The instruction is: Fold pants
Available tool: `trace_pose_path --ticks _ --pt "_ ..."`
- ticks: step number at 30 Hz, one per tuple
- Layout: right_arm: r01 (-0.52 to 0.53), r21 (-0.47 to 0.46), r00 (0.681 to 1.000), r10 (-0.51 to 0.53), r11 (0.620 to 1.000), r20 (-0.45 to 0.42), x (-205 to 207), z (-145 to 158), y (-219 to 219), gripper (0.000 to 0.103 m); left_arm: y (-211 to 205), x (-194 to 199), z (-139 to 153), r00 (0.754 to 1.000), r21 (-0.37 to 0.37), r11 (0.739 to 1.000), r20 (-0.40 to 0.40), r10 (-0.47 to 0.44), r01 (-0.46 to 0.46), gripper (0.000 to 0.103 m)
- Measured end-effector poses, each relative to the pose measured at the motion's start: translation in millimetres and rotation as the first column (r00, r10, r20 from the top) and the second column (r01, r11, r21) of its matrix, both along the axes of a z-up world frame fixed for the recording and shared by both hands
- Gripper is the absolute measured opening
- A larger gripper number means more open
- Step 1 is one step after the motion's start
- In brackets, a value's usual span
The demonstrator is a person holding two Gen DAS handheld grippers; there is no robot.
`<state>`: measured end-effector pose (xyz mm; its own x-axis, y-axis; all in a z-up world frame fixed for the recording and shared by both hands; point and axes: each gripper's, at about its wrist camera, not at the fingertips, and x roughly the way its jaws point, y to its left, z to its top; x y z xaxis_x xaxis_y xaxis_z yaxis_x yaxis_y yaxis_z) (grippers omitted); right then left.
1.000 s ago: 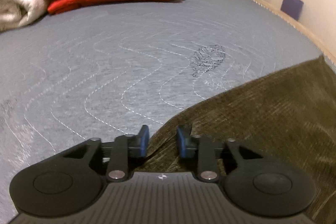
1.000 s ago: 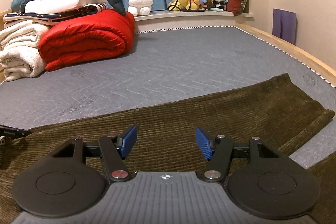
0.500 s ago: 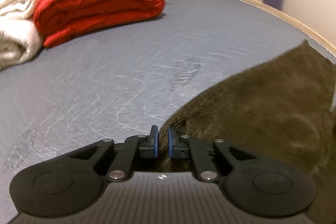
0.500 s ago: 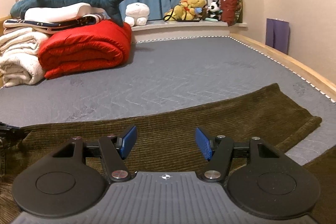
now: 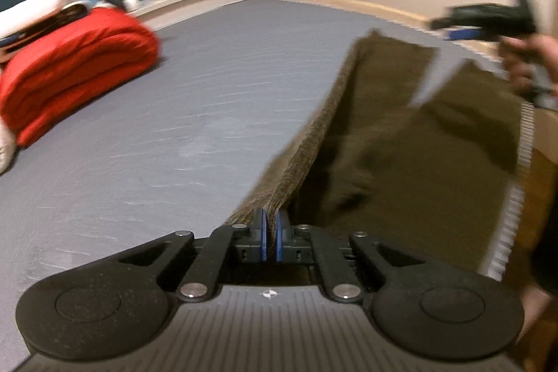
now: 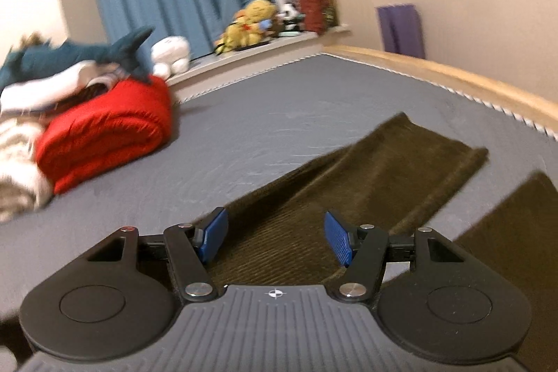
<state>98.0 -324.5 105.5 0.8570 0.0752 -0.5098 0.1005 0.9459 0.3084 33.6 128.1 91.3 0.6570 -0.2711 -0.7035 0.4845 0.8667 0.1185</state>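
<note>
Left wrist view: our left gripper [image 5: 271,234] clamps the pants [image 5: 401,145] by a raised edge running to upper right; bare grey mattress [image 5: 191,128] fills the left. Right wrist view: our right gripper [image 6: 275,239] gapes apart above the pants [image 6: 348,190], red blanket [image 6: 104,138] far left.

We see one pair of dark olive-brown corduroy pants [image 5: 401,142] spread across the grey quilted mattress [image 5: 209,114], near its front and right side. Fine lengthwise ribs run along the cloth. One edge of the fabric is pulled up off the mattress into a taut ridge, and that ridge ends pinched between the blue pads of the left tongs [image 5: 271,239]. From the right wrist view we see the two legs [image 6: 366,187] lying flat and apart, a strip of grey mattress showing between them; the far leg ends in a straight hem, and the near one runs out of frame.
</note>
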Motion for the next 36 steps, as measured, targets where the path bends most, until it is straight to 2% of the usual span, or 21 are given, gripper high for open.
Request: trace_pose_path --ticks 3,6,7,9,11,13,16,18,21,22,25,26,30,36 --pt "0.055 0.049 0.998 -0.055 0.997 0.001 -6 -2 -17 0.064 -6 -53 3 0.993 0.005 0.993 -0.005 -0.121 0.121 0.004" --pt "0.113 0.115 0.993 -0.111 0.987 -0.029 -10 -9 -36 0.064 -15 -96 -14 0.97 0.038 0.97 -0.063 -0.235 0.238 0.004" --pt "0.134 0.143 0.991 -0.129 0.981 -0.041 -10 -11 -43 0.064 -18 -103 -23 0.966 0.056 0.967 -0.087 -0.243 0.249 0.004" --pt "0.179 0.18 0.983 -0.17 0.967 -0.064 -10 -17 -57 0.063 -29 -112 -48 0.959 0.137 0.956 -0.156 -0.237 0.258 0.004" --pt "0.234 0.211 0.971 -0.219 0.949 -0.096 -11 -23 -72 0.063 -34 -114 -60 0.953 0.148 0.955 -0.204 -0.224 0.256 0.003" --pt "0.281 0.252 0.958 -0.255 0.926 -0.132 -11 -29 -87 0.063 -37 -113 -60 0.951 0.11 0.963 -0.22 -0.217 0.245 0.006" --pt "0.343 0.32 0.938 -0.3 0.883 -0.175 -14 -36 -113 0.059 -39 -108 -41 0.964 0.065 0.972 -0.157 -0.214 0.226 0.016" --pt "0.368 0.354 0.929 -0.324 0.86 -0.179 -18 -37 -129 0.049 -42 -102 -25 0.977 0.047 0.98 -0.104 -0.187 0.192 0.021" --pt "0.401 0.375 0.916 -0.363 0.836 -0.17 -26 -40 -155 0.033 -51 -86 -14 0.99 0.045 0.989 -0.038 -0.138 0.139 0.023" --pt "0.412 0.377 0.911 -0.375 0.83 -0.171 -27 -41 -163 0.031 -57 -79 -13 0.992 0.036 0.992 -0.024 -0.123 0.124 0.023" --pt "0.438 0.373 0.899 -0.401 0.818 -0.177 -30 -49 -186 0.029 -71 -62 -18 0.997 -0.011 0.997 0.031 -0.073 0.074 0.023" --pt "0.44 0.369 0.898 -0.401 0.819 -0.182 -29 -53 -191 0.03 -80 -55 -25 0.997 -0.05 0.997 0.039 -0.061 0.063 0.023" --pt "0.431 0.38 0.902 -0.37 0.819 -0.223 -20 -71 -207 0.032 -114 -28 -50 0.996 -0.142 0.986 0.022 -0.085 0.087 0.023" --pt "0.431 0.387 0.899 -0.347 0.815 -0.268 0 -97 -217 0.032 -164 -1 -80 0.988 -0.157 0.978 -0.047 -0.146 0.137 0.023"
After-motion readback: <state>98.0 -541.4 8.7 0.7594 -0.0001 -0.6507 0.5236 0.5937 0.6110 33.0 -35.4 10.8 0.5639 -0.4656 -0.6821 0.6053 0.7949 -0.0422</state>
